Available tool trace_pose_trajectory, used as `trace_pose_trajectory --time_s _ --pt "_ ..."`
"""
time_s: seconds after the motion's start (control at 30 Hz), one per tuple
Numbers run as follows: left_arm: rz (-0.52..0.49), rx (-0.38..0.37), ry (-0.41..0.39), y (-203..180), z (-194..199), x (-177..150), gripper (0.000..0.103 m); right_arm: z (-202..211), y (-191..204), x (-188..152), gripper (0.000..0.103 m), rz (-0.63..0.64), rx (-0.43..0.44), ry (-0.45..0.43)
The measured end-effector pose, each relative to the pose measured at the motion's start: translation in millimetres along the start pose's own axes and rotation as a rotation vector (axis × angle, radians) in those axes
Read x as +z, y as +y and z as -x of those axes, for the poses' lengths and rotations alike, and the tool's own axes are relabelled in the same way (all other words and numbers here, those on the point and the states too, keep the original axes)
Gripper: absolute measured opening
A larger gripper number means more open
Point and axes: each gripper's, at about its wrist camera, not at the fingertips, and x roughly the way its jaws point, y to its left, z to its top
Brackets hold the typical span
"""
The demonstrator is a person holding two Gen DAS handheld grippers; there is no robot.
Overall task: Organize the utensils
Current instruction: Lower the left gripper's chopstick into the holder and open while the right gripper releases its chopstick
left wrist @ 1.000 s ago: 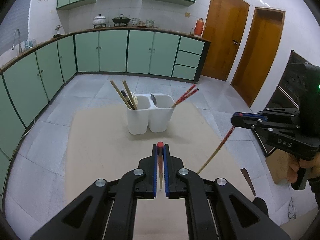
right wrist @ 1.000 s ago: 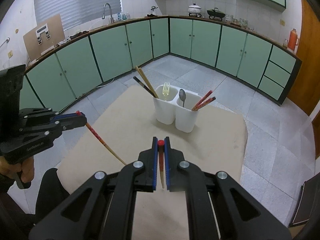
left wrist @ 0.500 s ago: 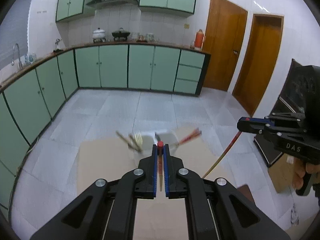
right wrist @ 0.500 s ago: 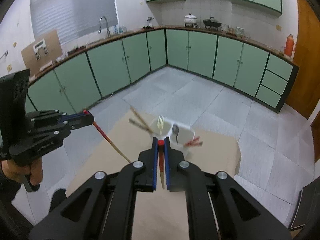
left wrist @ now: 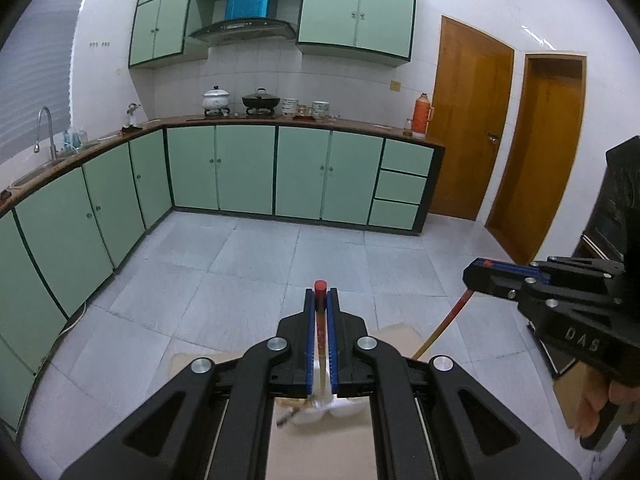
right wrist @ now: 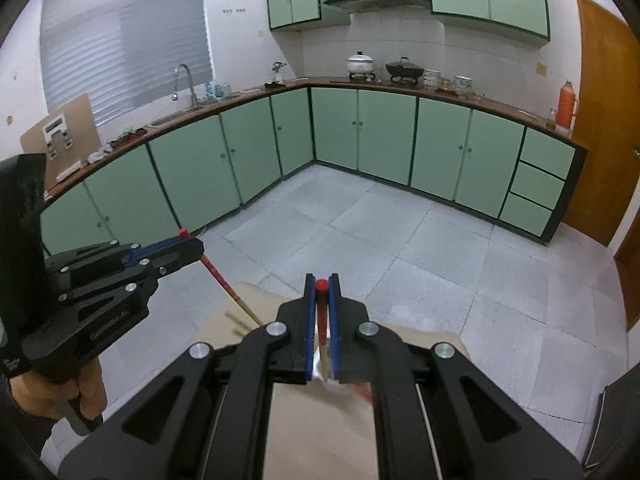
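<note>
My left gripper [left wrist: 320, 296] is shut on a red-topped chopstick [left wrist: 320, 322] that hangs down from its jaws; in the right wrist view [right wrist: 188, 246] it shows at the left with its chopstick [right wrist: 224, 286] slanting down. My right gripper [right wrist: 321, 284] is shut on a second red-topped chopstick [right wrist: 322, 320]; in the left wrist view [left wrist: 480, 276] it shows at the right with its chopstick [left wrist: 444, 326]. The white two-cup utensil holder [left wrist: 324, 404] is mostly hidden under my left gripper. Wooden chopsticks [right wrist: 238, 322] poke out beside it.
The beige table top [right wrist: 316, 432] lies below both grippers. Green kitchen cabinets [left wrist: 276, 172] line the far walls, with a grey tiled floor [left wrist: 256, 280] between. Two wooden doors [left wrist: 472, 120] stand at the right. A dark appliance [left wrist: 612, 216] is at the right edge.
Both grippers have tilted up and risen with their chopsticks. The utensil holder has dropped from mid-frame to almost hidden beneath the grippers.
</note>
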Motion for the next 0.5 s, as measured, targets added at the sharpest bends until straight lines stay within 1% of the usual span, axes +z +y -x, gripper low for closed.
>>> trace_pose_trajectory --time_s 0.17,0.23,0.37,0.43,0.5 --pt "0.009 0.015 0.043 6.9 -47.3 -10.7 0.005 -44.5 -11.8 -7.8 0.005 -0.011 -0.025 0.033" --pt "0.026 0.011 0.066 11.7 -64.9 -22.0 0.005 -64.3 -18.3 -15.7 0.005 -0.021 -0.029 0.053" --pt "0.044 0.005 0.121 20.2 -93.8 -44.9 0.005 -89.9 -23.4 -31.2 0.005 -0.025 -0.036 0.088" --pt "0.052 0.001 0.142 23.7 -102.5 -52.4 0.006 -100.0 -27.0 -39.5 0.007 -0.032 -0.036 0.102" --pt "0.062 -0.001 0.166 27.8 -109.9 -60.1 0.006 -105.9 -28.8 -45.4 0.011 -0.043 -0.035 0.112"
